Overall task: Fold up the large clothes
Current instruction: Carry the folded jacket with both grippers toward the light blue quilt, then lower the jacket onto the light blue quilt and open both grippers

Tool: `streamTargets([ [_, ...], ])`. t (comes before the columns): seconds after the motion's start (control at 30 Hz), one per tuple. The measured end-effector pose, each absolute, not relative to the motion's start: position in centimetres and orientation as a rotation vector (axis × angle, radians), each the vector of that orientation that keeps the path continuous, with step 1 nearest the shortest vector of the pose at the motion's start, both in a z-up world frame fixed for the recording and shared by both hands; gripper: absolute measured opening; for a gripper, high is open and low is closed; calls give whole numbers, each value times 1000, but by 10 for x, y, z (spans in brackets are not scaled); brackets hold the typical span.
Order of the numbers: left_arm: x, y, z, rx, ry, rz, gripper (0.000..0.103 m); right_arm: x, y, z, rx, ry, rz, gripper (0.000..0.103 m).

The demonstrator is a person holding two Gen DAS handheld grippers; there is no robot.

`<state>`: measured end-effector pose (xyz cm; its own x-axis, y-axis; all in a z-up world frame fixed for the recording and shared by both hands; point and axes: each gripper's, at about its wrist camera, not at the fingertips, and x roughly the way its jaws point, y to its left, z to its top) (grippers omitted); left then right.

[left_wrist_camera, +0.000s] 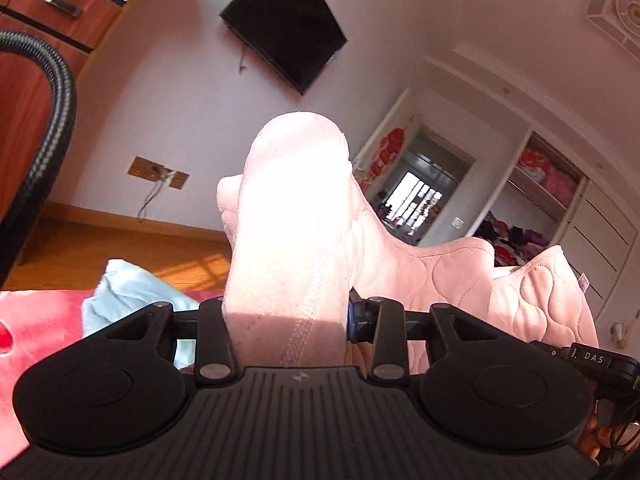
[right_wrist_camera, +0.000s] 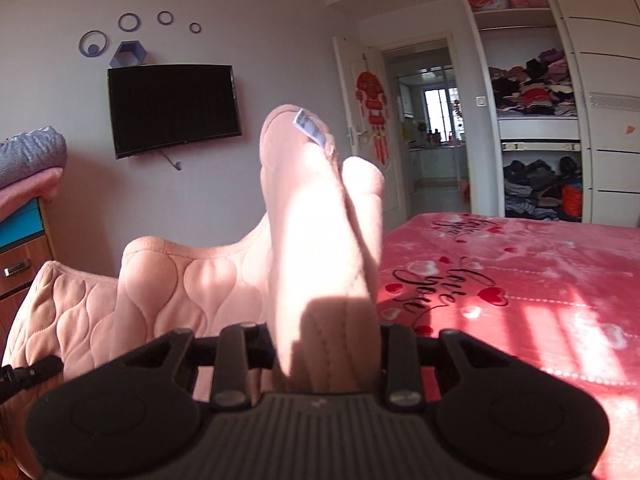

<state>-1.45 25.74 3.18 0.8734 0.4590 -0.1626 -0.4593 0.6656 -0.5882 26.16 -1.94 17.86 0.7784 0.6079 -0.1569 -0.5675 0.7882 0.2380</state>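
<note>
A large pink quilted garment (left_wrist_camera: pixel 460 280) hangs in the air between my two grippers, above the bed. My left gripper (left_wrist_camera: pixel 286 312) is shut on a thick bunched fold of it, and the cloth wraps over the fingers and hides them. In the right wrist view the garment (right_wrist_camera: pixel 168 280) sags to the left in a quilted swag. My right gripper (right_wrist_camera: pixel 328 340) is shut on another bunched edge, which carries a small white label (right_wrist_camera: pixel 310 126). Its fingers are hidden under the cloth too. Each view shows a black part of the other gripper at its edge.
A red bedspread (right_wrist_camera: pixel 520 300) with hearts and lettering lies below and to the right. A light blue cloth (left_wrist_camera: pixel 128 292) rests on the bed. Beyond are a wall TV (right_wrist_camera: pixel 172 108), a wooden drawer unit (right_wrist_camera: pixel 20 264), an open wardrobe (right_wrist_camera: pixel 532 92) and a doorway (right_wrist_camera: pixel 432 120).
</note>
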Motion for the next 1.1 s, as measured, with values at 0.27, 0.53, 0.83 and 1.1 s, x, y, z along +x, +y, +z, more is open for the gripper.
streamTargets([
  [0.27,-11,288,-5,-745,108,644,44,306,67,142,111,355,711,32],
  [0.53,-14,295,-1,-736,169,697,53,336,94,94,75,491,622,45],
  [0.83,-20,274,37,-567,132,835,94,328,62,87,121,457,469,78],
  [1.1,4,200,86,-354,147,725,103,256,15,92,69,409,421,80],
])
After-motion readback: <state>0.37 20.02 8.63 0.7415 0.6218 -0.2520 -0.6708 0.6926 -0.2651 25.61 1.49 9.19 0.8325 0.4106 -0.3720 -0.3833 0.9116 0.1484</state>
